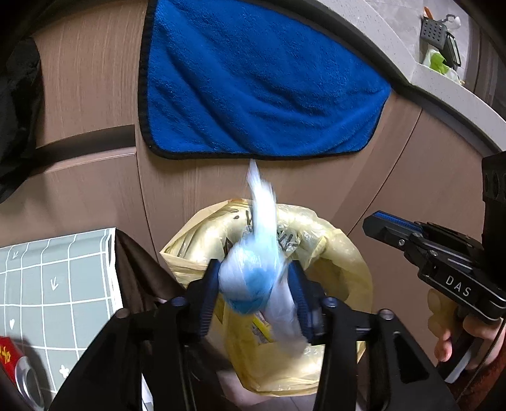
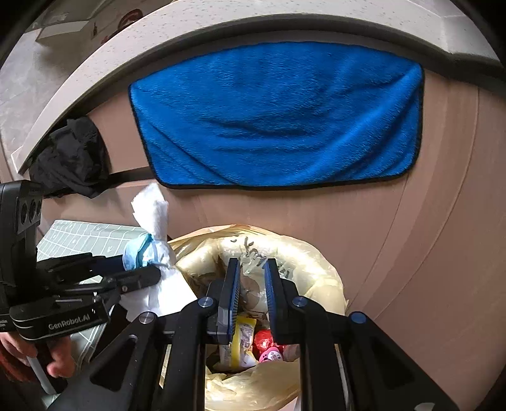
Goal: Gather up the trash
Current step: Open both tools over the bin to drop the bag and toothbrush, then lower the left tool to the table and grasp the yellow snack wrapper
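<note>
My left gripper (image 1: 254, 284) is shut on a wad of white tissue and a blue face mask (image 1: 253, 278), held over the open yellow trash bag (image 1: 341, 253). In the right wrist view the wad (image 2: 151, 249) sits at the bag's left rim, clamped in the left gripper (image 2: 139, 268). My right gripper (image 2: 249, 284) is open and empty, directly above the trash bag (image 2: 316, 268). Inside the bag lie a yellow packet (image 2: 242, 335), a red wrapper (image 2: 264, 341) and a pink item (image 2: 272, 354). The right gripper also shows at the right of the left wrist view (image 1: 389, 227).
A blue towel (image 1: 253, 79) hangs on the brown cabinet front (image 1: 95, 95) behind the bag. A grey grid-patterned box (image 1: 53, 284) stands left of the bag. A black cloth (image 2: 69, 158) hangs at the left. The stone countertop (image 2: 221, 28) runs above.
</note>
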A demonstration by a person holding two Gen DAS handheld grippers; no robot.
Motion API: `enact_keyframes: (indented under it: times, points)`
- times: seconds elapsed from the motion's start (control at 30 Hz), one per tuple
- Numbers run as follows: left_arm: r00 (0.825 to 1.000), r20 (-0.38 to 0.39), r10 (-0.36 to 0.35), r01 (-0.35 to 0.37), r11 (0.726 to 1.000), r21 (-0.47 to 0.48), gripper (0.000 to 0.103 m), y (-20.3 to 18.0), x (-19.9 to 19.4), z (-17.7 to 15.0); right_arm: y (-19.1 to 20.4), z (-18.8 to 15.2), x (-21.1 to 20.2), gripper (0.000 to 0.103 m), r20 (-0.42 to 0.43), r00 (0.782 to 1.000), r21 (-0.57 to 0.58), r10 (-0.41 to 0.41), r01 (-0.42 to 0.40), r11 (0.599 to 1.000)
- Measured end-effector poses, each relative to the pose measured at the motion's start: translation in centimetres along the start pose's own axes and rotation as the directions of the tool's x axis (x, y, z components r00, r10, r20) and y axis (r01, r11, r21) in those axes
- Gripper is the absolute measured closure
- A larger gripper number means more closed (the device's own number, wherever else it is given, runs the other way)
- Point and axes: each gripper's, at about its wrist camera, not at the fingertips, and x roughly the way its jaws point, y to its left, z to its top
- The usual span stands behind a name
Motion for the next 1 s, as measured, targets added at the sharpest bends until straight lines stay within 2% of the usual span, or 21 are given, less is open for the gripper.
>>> enact_keyframes:
  times: [0.23, 0.37, 0.5, 0.6, 0.8, 0.87, 1.0]
  points:
    - [0.999, 0.032, 0.007, -0.006, 1.0, -0.019, 0.053, 0.7, -2.8, 0.9, -0.7, -0.9, -0.4, 0.083, -0.014, 1.0, 0.031, -0.027, 0.027, 0.999]
    - [0.995, 0.098, 0.035, -0.03, 0.998, -0.046, 0.053, 2.1, -7.4, 1.0, -0.6, -1.3, -1.2, 0.079, -0.008, 1.0, 0.056, -0.028, 0.028, 0.998]
    - [0.983, 0.155, 0.095, -0.085, 0.994, -0.067, 0.053, 4.8, -12.8, -0.5, 0.5, -1.2, -2.2, 0.072, 0.005, 1.0, 0.069, -0.011, 0.011, 0.998]
    - [0.974, 0.171, 0.149, -0.134, 0.986, -0.096, 0.053, 7.6, -16.5, -2.7, 2.7, -1.2, -2.9, 0.072, 0.018, 0.999, 0.048, 0.033, -0.034, 0.998]
    - [0.967, 0.15, 0.205, -0.174, 0.965, -0.197, 0.053, 14.8, -22.5, -8.2, 8.2, -1.6, -2.8, 0.071, 0.01, 0.991, -0.022, 0.13, -0.13, 0.991]
    - [0.971, 0.122, 0.205, -0.172, 0.956, -0.236, 0.053, 17.2, -23.9, -10.6, 10.2, -1.9, -2.5, 0.071, 0.001, 0.987, -0.046, 0.161, -0.161, 0.986]
    - [0.979, 0.038, 0.202, -0.181, 0.934, -0.309, 0.052, 19.6, -24.0, -14.7, 14.4, -2.7, -1.9, 0.071, -0.027, 0.974, -0.102, 0.227, -0.228, 0.968]
